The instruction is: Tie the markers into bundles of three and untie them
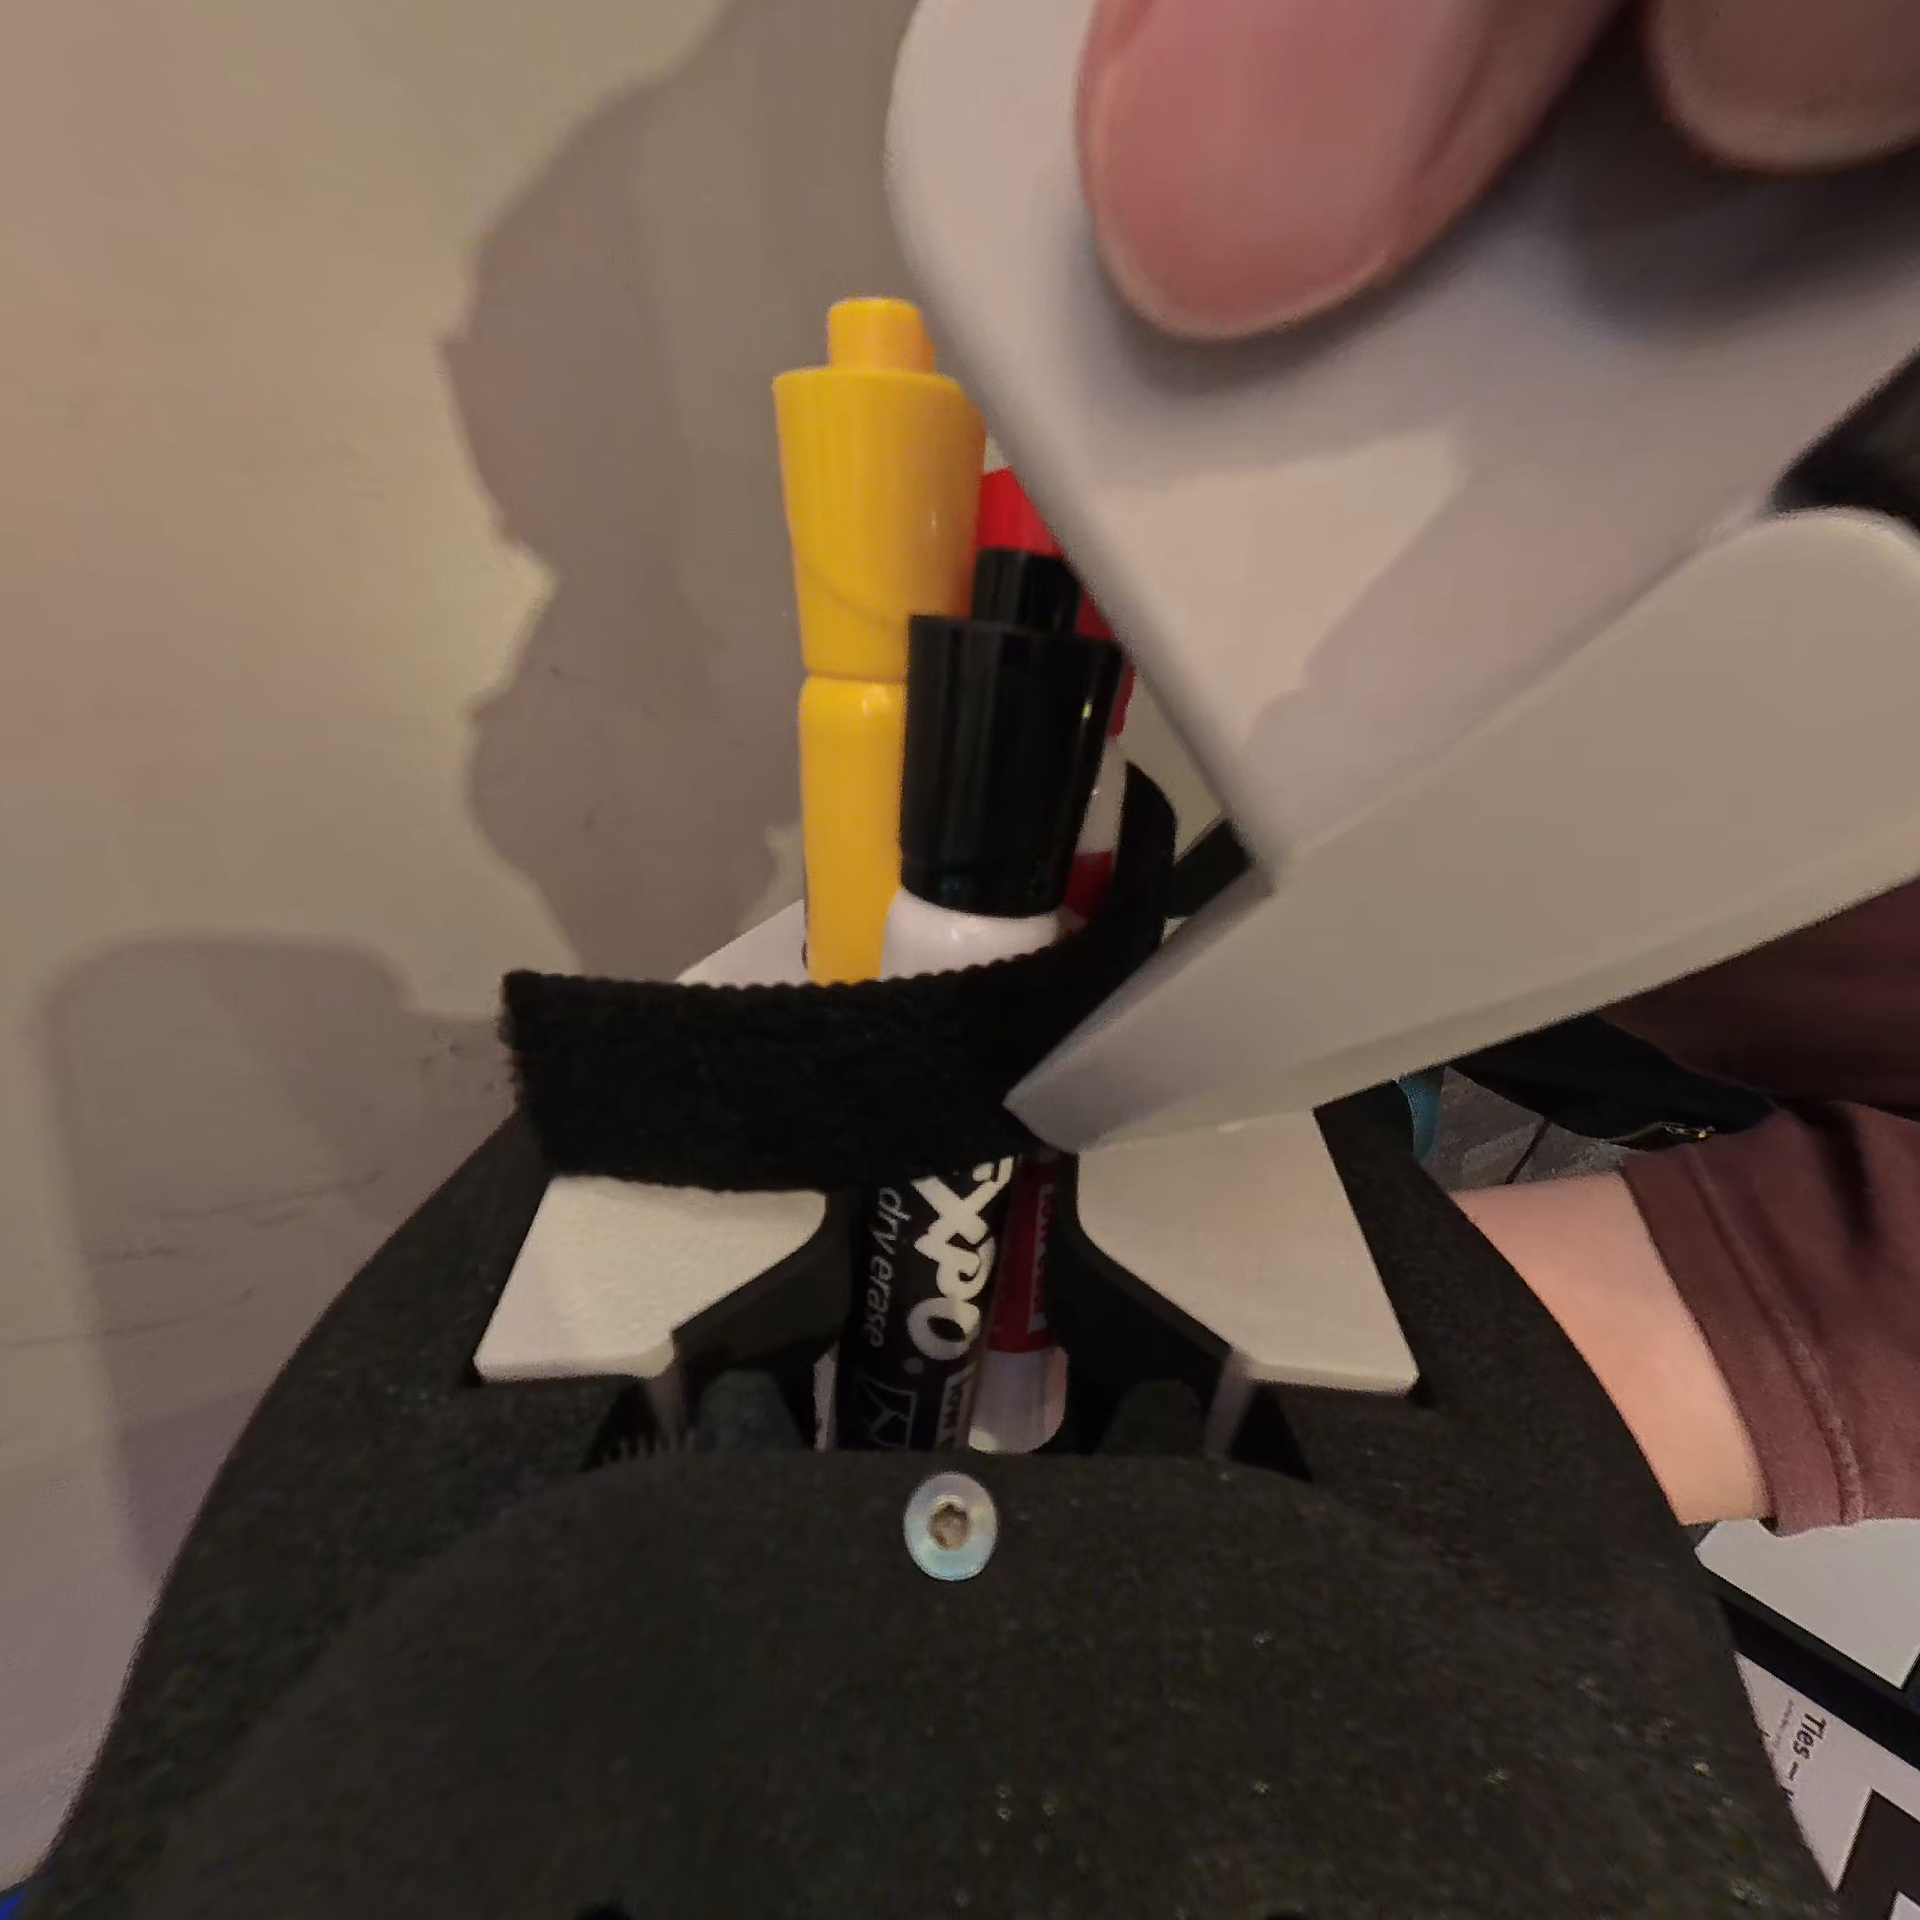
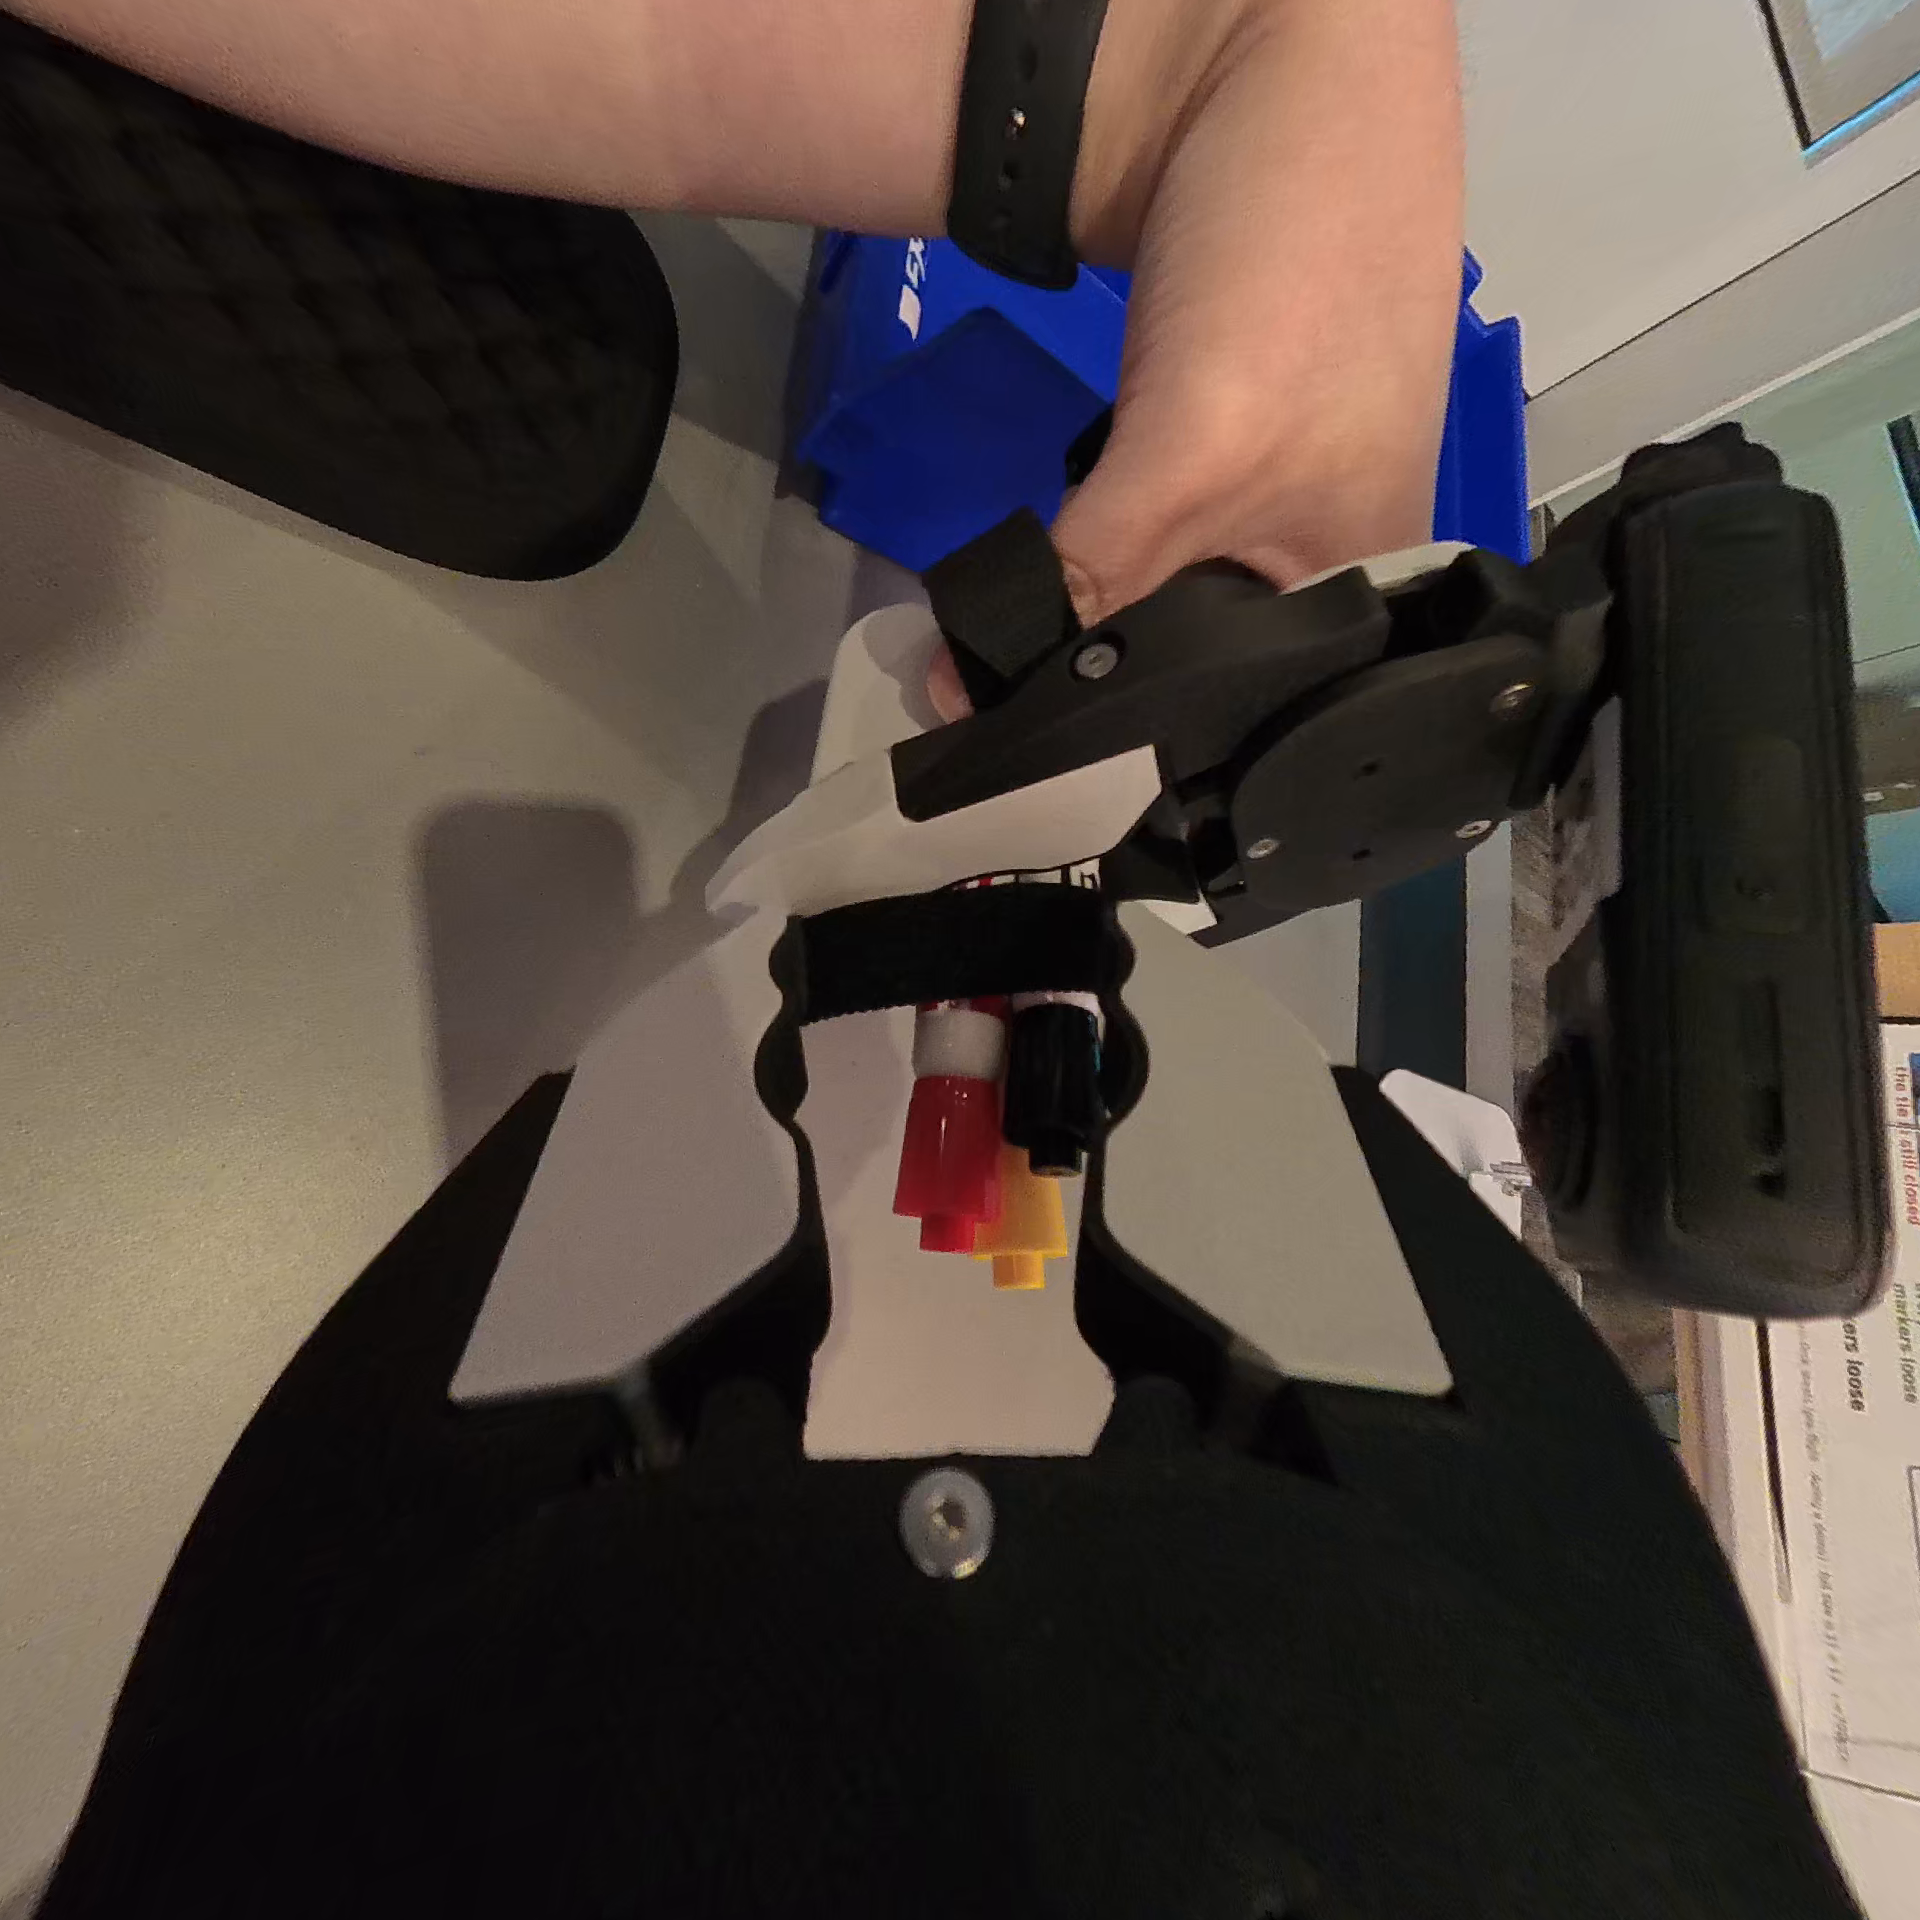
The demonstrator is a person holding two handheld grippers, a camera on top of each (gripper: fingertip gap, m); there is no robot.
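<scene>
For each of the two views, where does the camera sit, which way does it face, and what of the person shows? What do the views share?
Left wrist view: on the left claw, looking along its fingers at three markers it grips, the black strap and the wall; a fingertip and sleeved forearm show.
Right wrist view: on the right claw, facing the marker caps, strap and left claw; the forearm with a watch band shows.
Shared: markers, strap, both claws.
</scene>
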